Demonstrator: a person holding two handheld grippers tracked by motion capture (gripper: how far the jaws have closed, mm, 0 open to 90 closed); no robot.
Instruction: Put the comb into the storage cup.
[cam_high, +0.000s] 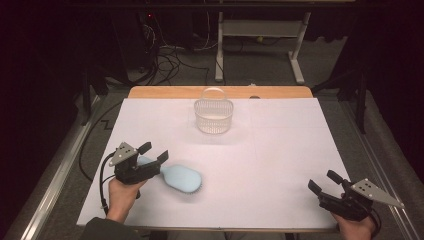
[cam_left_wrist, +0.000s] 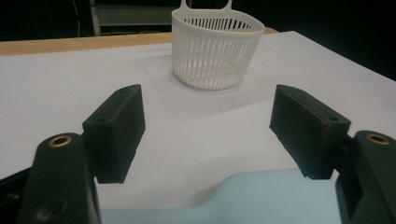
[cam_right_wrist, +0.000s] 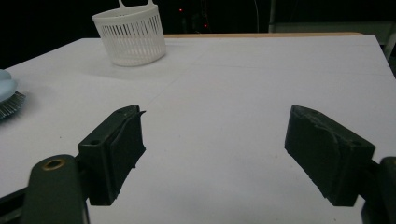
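Note:
A light blue hairbrush (cam_high: 181, 178) lies bristles-down on the white table cover at the front left, its handle pointing left. My left gripper (cam_high: 153, 153) is open just over the handle end; in the left gripper view the pale blue handle (cam_left_wrist: 243, 198) lies below and between the spread jaws, untouched. A white slotted basket (cam_high: 214, 113) with a thin handle stands upright at the far middle, also seen as the basket (cam_left_wrist: 215, 46) and the basket (cam_right_wrist: 130, 35). My right gripper (cam_high: 324, 181) is open at the front right, nothing between its jaws. The brush head (cam_right_wrist: 8, 95) shows at that view's left edge.
The white cover (cam_high: 280, 150) spans the table, with a strip of wooden edge (cam_high: 165, 92) at the far side. Beyond it stand a desk frame and cables on the floor. A metal rail runs along the left side.

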